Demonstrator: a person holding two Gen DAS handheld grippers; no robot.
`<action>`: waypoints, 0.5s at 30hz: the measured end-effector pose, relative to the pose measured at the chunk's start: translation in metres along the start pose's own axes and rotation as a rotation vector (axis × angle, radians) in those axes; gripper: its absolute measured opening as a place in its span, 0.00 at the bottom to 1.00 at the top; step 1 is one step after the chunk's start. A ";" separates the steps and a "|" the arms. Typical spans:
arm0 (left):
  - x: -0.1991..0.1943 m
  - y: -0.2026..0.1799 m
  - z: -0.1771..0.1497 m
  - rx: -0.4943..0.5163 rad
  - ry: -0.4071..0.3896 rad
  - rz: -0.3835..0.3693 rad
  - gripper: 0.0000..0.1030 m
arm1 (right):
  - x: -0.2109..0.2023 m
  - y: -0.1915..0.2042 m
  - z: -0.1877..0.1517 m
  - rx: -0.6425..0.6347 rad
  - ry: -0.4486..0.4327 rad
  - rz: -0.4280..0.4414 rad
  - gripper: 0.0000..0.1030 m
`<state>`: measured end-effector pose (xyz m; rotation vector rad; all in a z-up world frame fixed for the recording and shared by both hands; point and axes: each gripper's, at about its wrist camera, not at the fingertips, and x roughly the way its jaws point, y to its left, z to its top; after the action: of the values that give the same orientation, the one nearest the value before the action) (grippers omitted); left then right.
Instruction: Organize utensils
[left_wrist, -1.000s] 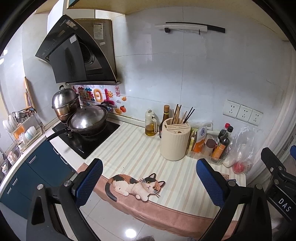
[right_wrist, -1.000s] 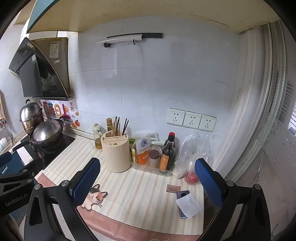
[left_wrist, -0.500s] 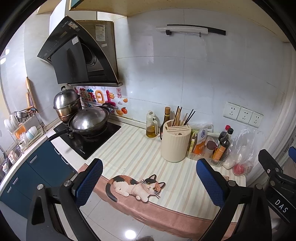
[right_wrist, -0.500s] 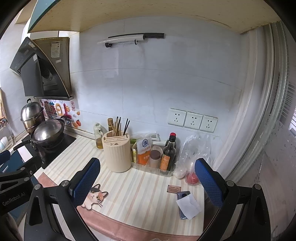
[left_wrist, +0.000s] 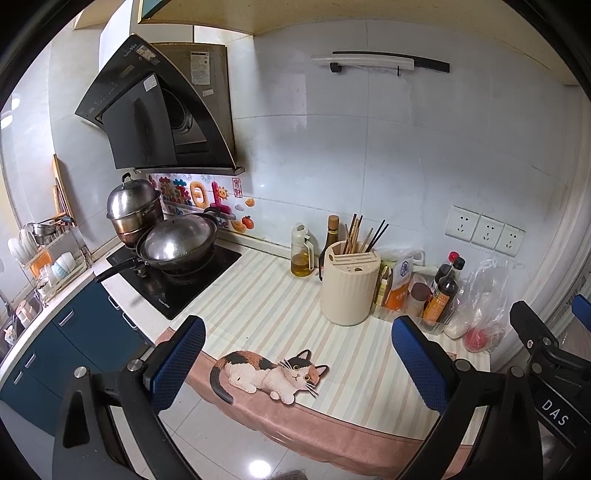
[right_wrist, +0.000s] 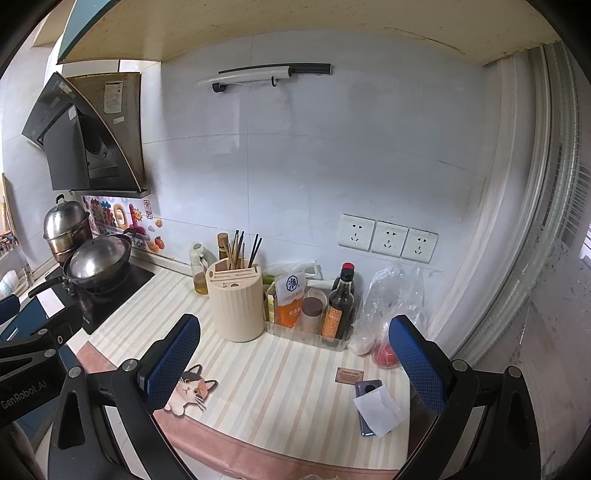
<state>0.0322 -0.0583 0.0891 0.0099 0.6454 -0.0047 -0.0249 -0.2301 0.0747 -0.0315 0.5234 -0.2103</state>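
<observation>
A cream ribbed utensil holder (left_wrist: 349, 284) stands on the striped counter mat, also in the right wrist view (right_wrist: 235, 301). Several chopsticks (left_wrist: 360, 234) stand upright in it (right_wrist: 242, 249). My left gripper (left_wrist: 295, 360) is open and empty, held above the counter's front edge, well short of the holder. My right gripper (right_wrist: 291, 363) is open and empty, also in front of the counter. Each gripper's body shows at the edge of the other's view.
A wok (left_wrist: 177, 245) and a steel pot (left_wrist: 133, 210) sit on the cooktop at left. An oil bottle (left_wrist: 301, 251), sauce bottles (right_wrist: 340, 301) in a clear tray, plastic bags (right_wrist: 388, 314) and a phone with paper (right_wrist: 375, 408) lie around. A dish rack (left_wrist: 40, 254) stands far left.
Both grippers have risen or tilted slightly, so the counter sits a little lower in view. Nothing on the counter has moved.
</observation>
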 end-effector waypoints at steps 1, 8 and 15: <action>0.000 -0.001 0.001 0.000 0.001 0.000 1.00 | 0.001 0.000 0.000 -0.001 -0.001 0.000 1.00; -0.001 -0.003 0.002 -0.001 -0.001 0.004 1.00 | 0.003 -0.002 0.001 0.002 -0.002 0.002 1.00; 0.000 -0.005 0.006 -0.002 -0.005 0.006 1.00 | 0.003 -0.003 0.003 0.002 -0.003 0.003 1.00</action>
<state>0.0359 -0.0634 0.0944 0.0100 0.6408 0.0021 -0.0209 -0.2341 0.0762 -0.0292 0.5201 -0.2081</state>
